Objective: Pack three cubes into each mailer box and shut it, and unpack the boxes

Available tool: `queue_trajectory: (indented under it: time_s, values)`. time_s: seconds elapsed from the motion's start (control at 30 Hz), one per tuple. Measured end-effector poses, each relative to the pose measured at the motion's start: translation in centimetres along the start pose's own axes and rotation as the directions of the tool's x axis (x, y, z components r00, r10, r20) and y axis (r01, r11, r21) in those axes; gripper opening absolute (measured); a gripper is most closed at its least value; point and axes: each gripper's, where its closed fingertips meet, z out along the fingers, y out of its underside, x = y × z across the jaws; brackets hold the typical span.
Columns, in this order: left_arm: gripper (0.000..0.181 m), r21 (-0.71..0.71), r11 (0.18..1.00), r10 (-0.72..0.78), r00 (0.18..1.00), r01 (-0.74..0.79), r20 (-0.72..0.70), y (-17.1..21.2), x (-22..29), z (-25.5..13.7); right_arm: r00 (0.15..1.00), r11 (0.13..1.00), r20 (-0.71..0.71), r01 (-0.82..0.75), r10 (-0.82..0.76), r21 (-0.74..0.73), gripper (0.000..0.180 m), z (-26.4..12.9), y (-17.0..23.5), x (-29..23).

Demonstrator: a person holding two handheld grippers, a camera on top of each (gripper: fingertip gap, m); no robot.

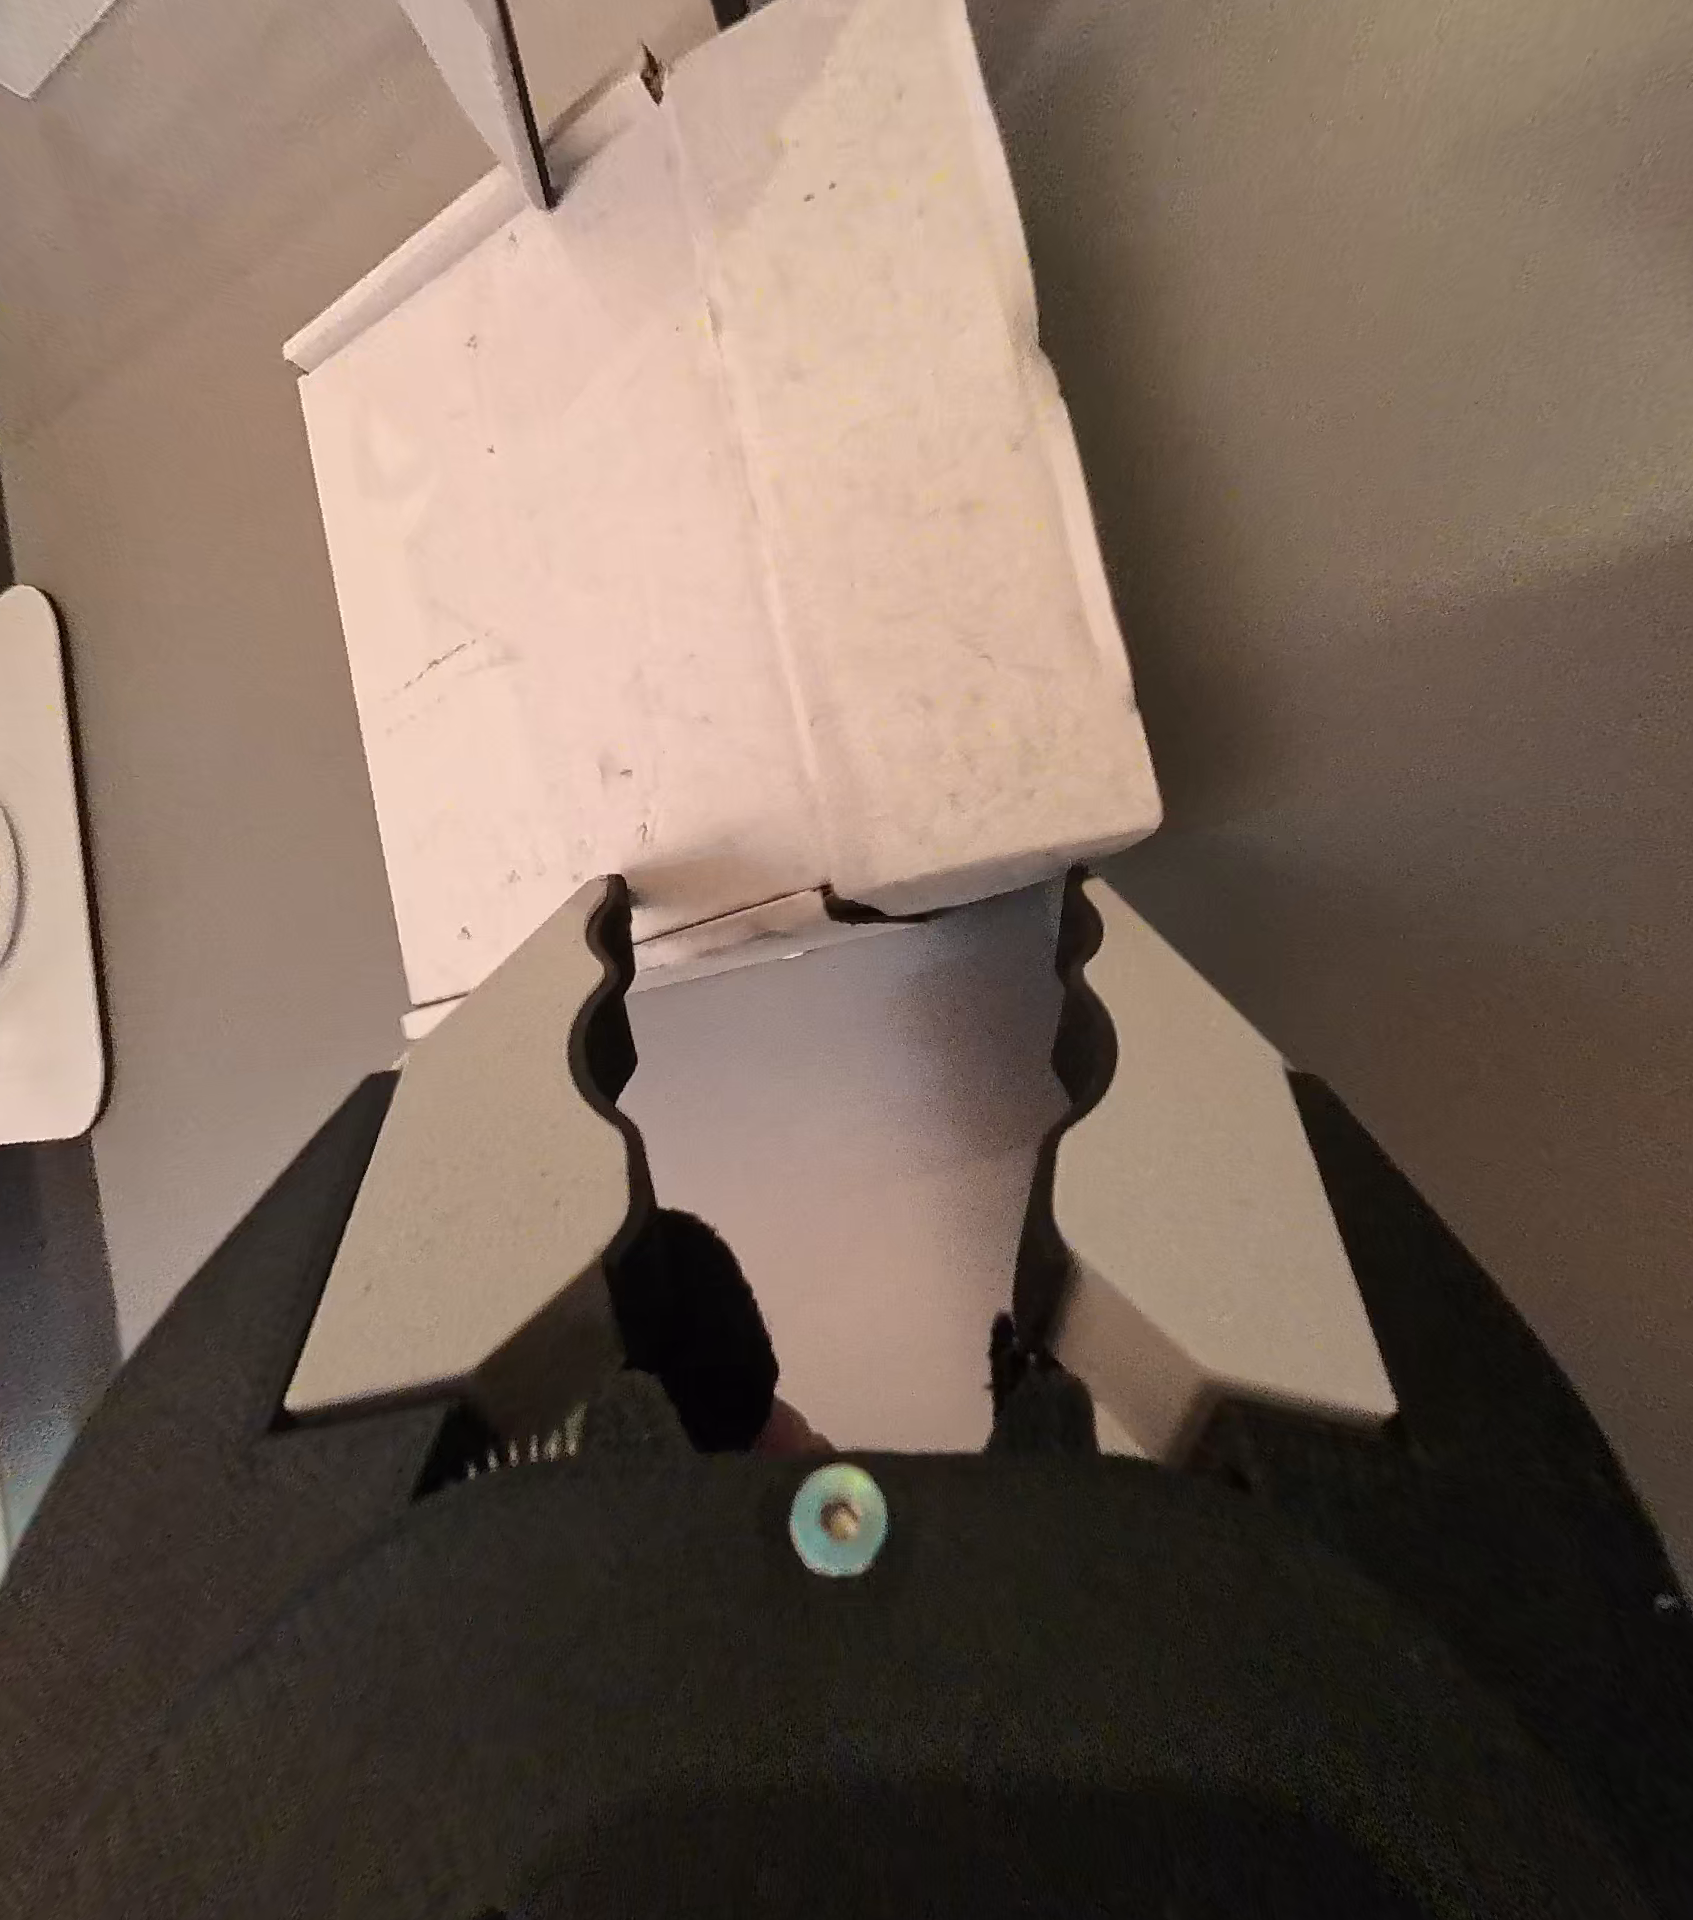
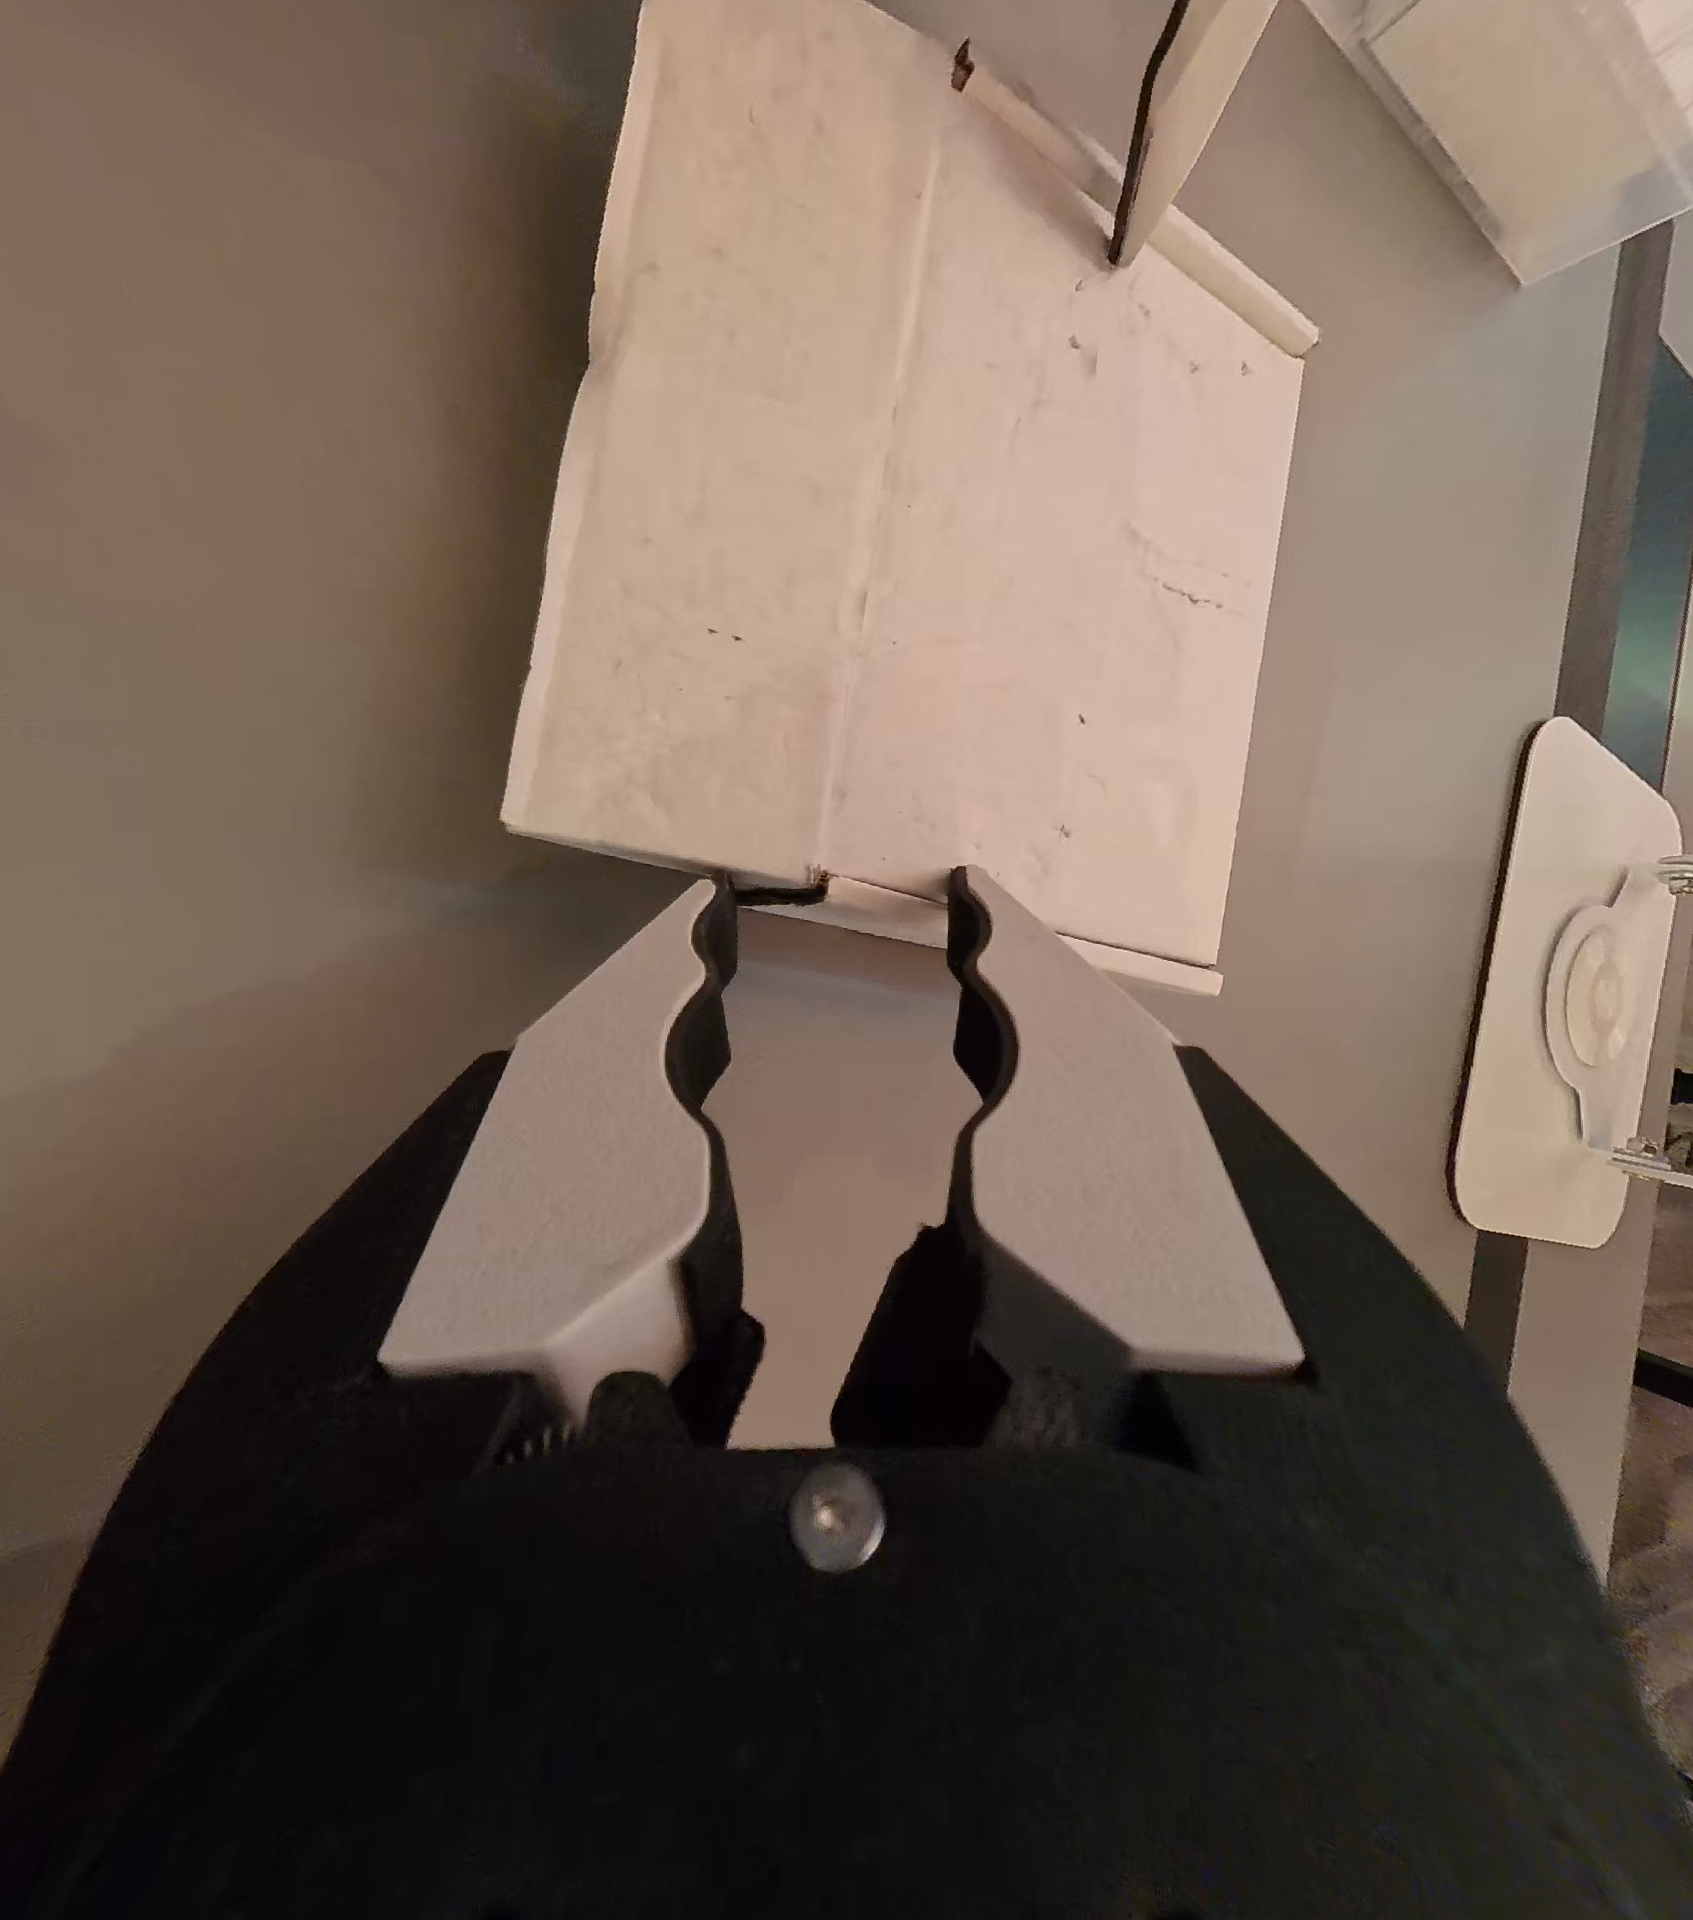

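Slippage was the main risk here. The white mailer box [image 1: 717, 520] lay shut on the grey surface [image 1: 1444, 623], its lid worn and scuffed, with one gripper at each of two opposite ends. The left gripper [image 1: 847, 894] had its fingers spread apart, their tips at the box's near edge where a flap seam showed a dark gap; nothing was clamped between them. The right gripper [image 2: 842, 904] stood the same way at the other end, fingers parted and touching or almost touching the box [image 2: 904, 540] edge, holding nothing. In each view the tip of the other gripper showed at the far end of the box, resting on or just above the lid.

Whether cubes were inside could not be told. If the fingers pressed unevenly, the light cardboard would probably skid or twist across the smooth surface. A tip caught in the seam gap might tear the soft, creased flap instead of lifting it. Pushing from both ends at once could buckle the lid. White mounting plates [image 2: 1569, 997] at the surface's edge stood near, so a sliding box might knock against them
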Motion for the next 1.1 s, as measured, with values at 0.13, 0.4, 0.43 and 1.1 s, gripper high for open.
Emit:
queue_trajectory:
  time_s: [0.13, 0.4, 0.43, 1.1]
  values:
    - [0.079, 0.007, 1.0, 0.005, 1.0, -0.005, 0.0, -0.02, -0.13, 0.0, 1.0, 1.0, 0.003, -0.005, 0.005, -0.005, 0.038, 0.0, -0.01, 0.08]
    - [0.076, 0.01, 1.0, 0.008, 1.0, -0.008, 0.027, -0.04, -0.31, 0.1, 1.0, 1.0, -0.013, -0.013, 0.013, -0.018, 0.037, 0.01, 0.0, 0.08]
    - [0.075, 0.008, 1.0, 0.018, 0.999, -0.018, 0.029, 0.01, -0.3, 0.12, 1.0, 1.0, -0.017, -0.012, 0.012, -0.021, 0.037, 0.03, 0.02, 0.08]
    - [0.072, -0.06, 0.992, 0.114, 0.992, -0.111, 0.054, 0.24, -0.56, 0.41, 0.999, 0.999, -0.036, 0.001, -0.003, -0.044, 0.037, 0.06, 0.05, 0.02]
